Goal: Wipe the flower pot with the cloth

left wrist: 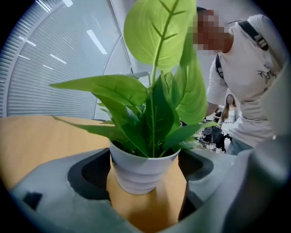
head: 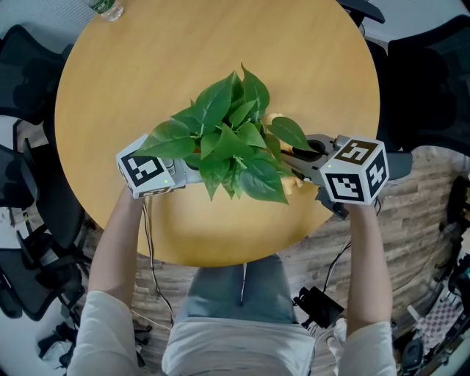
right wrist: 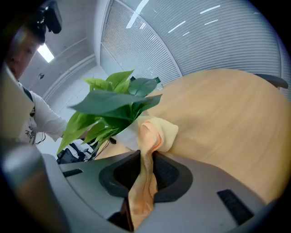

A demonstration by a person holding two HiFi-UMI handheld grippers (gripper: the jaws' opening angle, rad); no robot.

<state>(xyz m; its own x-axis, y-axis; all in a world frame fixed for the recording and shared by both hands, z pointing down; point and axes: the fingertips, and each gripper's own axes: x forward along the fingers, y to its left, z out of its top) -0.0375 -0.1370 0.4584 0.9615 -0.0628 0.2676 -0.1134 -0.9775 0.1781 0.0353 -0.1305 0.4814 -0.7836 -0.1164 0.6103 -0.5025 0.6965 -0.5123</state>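
Note:
A white ribbed flower pot (left wrist: pixel 141 170) with a leafy green plant (head: pixel 228 139) stands on the round wooden table (head: pixel 147 66), near its front edge. My left gripper (left wrist: pixel 143 182) has a jaw on each side of the pot, and the pads appear to touch its rim. My right gripper (right wrist: pixel 145 168) is shut on a pale orange cloth (right wrist: pixel 157 132). The bunched end of the cloth lies against the pot's (right wrist: pixel 129 136) side, under the leaves. In the head view the leaves hide the pot, and bits of cloth (head: pixel 291 185) show on the plant's right.
A bottle (head: pixel 106 9) stands at the table's far left edge. Dark office chairs (head: pixel 22 213) (head: pixel 426 81) ring the table. Cables and a black box (head: pixel 317 307) lie on the wood floor. The person wears a white shirt (left wrist: pixel 248 91).

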